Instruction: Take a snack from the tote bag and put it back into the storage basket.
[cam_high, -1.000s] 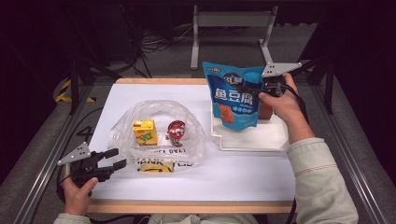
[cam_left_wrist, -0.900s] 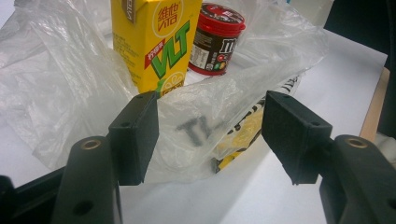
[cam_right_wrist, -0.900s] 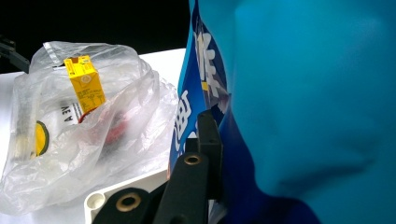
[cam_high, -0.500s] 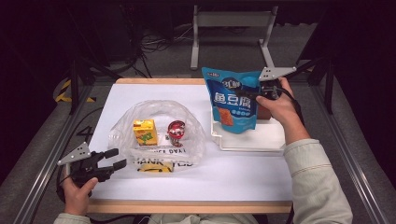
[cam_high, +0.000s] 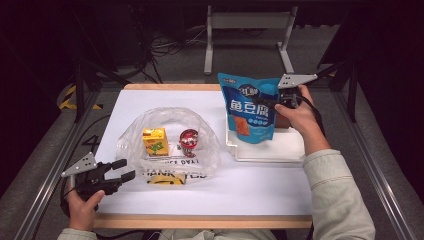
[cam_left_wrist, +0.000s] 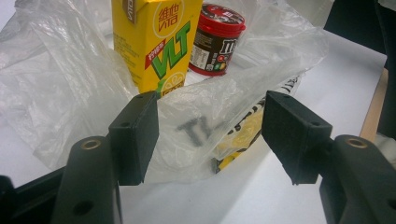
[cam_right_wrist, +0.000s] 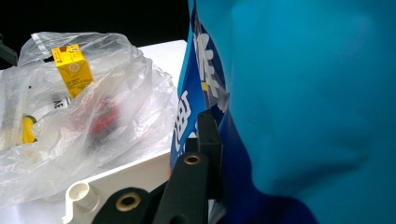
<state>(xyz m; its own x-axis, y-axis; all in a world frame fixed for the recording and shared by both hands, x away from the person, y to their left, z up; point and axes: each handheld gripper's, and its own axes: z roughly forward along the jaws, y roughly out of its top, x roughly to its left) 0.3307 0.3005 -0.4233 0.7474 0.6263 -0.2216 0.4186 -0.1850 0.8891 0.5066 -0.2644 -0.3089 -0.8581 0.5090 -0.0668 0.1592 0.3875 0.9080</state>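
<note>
My right gripper is shut on the right edge of a blue snack bag and holds it upright over a white tray. Whether the bag's bottom touches the tray I cannot tell. In the right gripper view the blue bag is clamped at my right gripper. A clear plastic bag lies mid-table with a yellow drink carton and a red candy tub inside. My left gripper is open at the front left, just short of the plastic bag, with nothing between its pads.
White paper covers the table, with a wooden edge at the front. A metal stand rises behind the table. The tray's corner lies close under the right gripper. Dark rails run along both sides.
The right gripper has sunk a little toward the tray with the blue bag in it. The left gripper has stayed where it was.
</note>
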